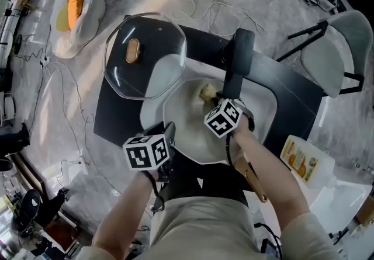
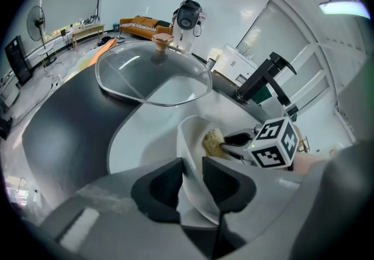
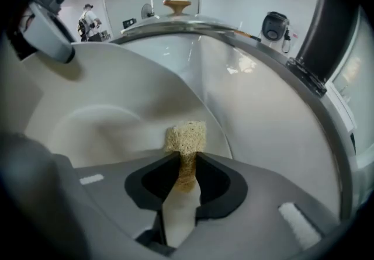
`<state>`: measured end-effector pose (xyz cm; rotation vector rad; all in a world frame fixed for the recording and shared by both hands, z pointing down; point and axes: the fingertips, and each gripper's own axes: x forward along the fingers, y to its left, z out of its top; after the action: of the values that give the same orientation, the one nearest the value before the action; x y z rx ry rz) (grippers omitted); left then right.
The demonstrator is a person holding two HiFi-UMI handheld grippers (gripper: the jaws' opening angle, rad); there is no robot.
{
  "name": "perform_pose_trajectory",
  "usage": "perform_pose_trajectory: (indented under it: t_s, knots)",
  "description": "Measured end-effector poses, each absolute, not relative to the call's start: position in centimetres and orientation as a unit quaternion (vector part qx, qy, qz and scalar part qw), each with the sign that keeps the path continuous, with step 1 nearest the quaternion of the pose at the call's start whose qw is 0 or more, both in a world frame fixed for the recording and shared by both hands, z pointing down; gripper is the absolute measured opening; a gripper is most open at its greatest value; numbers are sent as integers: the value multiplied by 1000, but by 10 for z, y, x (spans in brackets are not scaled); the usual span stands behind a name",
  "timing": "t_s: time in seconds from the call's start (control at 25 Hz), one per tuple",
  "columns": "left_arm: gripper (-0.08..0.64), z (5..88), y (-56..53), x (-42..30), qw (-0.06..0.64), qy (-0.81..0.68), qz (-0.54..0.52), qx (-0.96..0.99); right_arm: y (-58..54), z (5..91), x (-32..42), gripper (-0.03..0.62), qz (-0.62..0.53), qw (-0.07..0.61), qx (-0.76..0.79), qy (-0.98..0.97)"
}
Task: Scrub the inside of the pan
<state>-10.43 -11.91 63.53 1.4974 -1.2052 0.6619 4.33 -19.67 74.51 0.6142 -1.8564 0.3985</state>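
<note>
In the white sink (image 1: 266, 104) of a black desk (image 1: 114, 115), a white, straight-sided pan (image 1: 187, 127) lies ready for scrubbing. The left gripper (image 2: 191, 180) has its jaws pinched on the pan's near rim, while the right gripper (image 3: 187, 171) has its jaws clamped on a tan, fibrous scrubbing pad (image 3: 186, 135) poised inside the pan. Whether the pad touches the pan cannot be told. A good scrub likely needs the left grip held firm against sliding, the pad pressed squarely down, and overlapping circles worked from wall to centre. A clear glass lid (image 1: 146, 54) sits beside it.
</note>
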Motion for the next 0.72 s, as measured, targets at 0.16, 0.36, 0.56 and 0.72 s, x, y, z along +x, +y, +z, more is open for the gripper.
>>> perform_pose_trajectory:
  t_s: [0.16, 0.36, 0.56, 0.72]
  knots:
    - [117, 635, -118, -104, 532, -503, 272, 624, -168, 746, 66, 89, 181, 620, 173, -743]
    - [117, 634, -118, -105, 536, -504, 268, 622, -120, 729, 86, 84, 252, 667, 76, -697]
    - [117, 630, -123, -104, 531, -505, 260, 629, -70, 687, 77, 81, 322, 641, -21, -696]
    - [117, 626, -126, -101, 528, -506, 257, 632, -47, 649, 34, 81, 357, 560, -79, -744]
